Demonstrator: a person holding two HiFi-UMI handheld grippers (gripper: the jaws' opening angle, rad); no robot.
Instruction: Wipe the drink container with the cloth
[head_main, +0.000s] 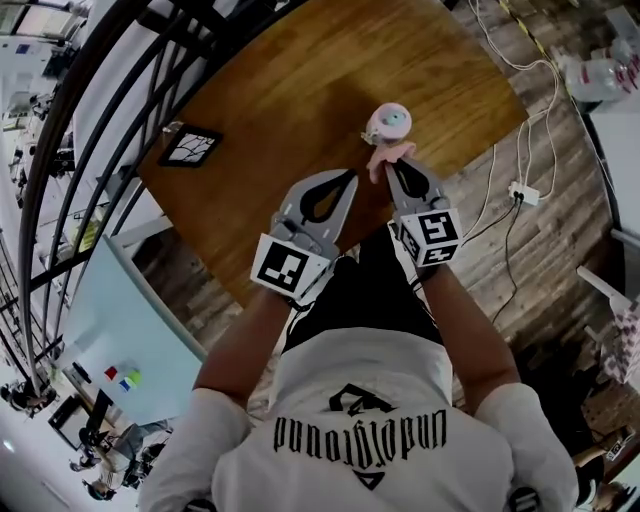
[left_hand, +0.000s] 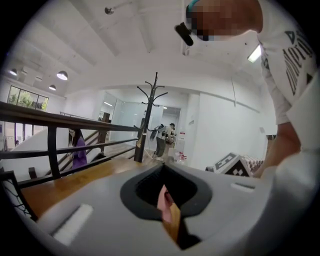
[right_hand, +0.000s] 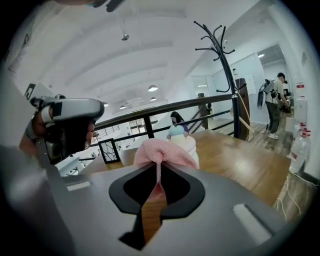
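One cloth (right_hand: 162, 149) in right hand-held gripper (right_hand: 158, 168)

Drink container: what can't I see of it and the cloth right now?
- Drink container: the cloth covers most of it in the right gripper view; the head view shows only its small top.
- Cloth-to-container contact: unclear in both views.
- Left gripper view: a pink sliver between the fingers, too narrow to identify.

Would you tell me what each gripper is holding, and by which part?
The right gripper pinches the pink cloth by a bunched fold; the left gripper is shut and seems to hold nothing.
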